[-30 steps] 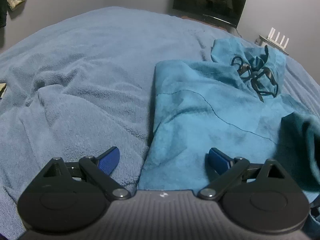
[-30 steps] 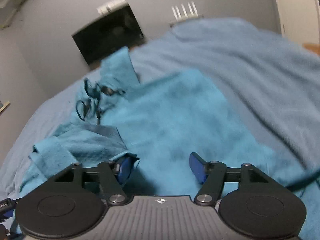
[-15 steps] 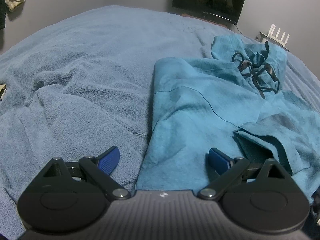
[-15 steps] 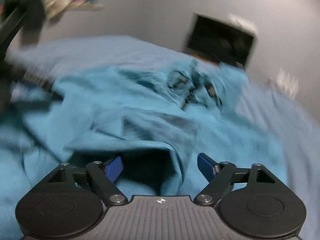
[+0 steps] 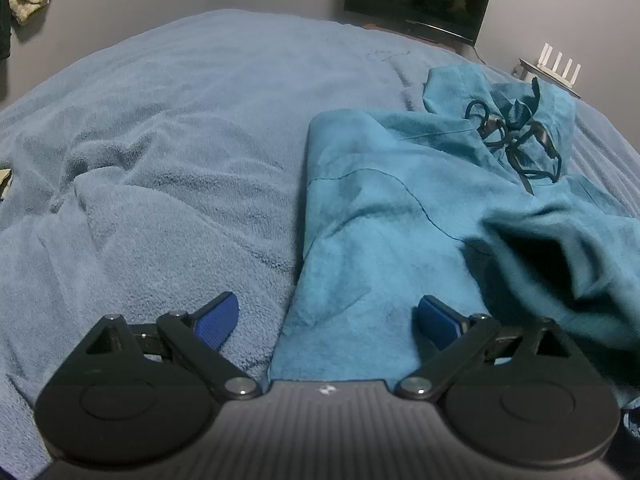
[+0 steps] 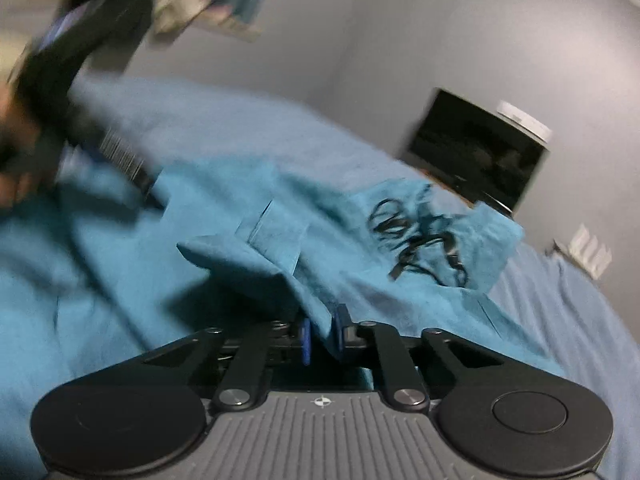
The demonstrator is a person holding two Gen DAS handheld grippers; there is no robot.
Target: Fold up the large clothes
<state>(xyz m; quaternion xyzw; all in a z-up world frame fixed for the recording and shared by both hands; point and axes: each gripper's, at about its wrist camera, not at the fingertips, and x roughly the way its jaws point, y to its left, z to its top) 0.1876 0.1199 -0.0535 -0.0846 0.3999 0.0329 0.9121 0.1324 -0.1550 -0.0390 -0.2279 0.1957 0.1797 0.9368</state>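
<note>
The teal hoodie [image 5: 400,216] lies spread on the blue blanket [image 5: 160,140] of the bed, filling the right half of the left wrist view, its hood and black drawstrings [image 5: 516,140] bunched toward the upper right. The left hand-held gripper [image 5: 326,318] hovers low in that frame with its jaws spread wide, one blue pad over the blanket, the other over the hoodie's lower edge, gripping nothing. In the right wrist view, the right hand-held gripper [image 6: 320,334] has just been closing; its blue pads now pinch a raised fold of the hoodie [image 6: 280,264] at lower centre. A dark television [image 6: 476,156] stands against the grey wall at right.
</note>
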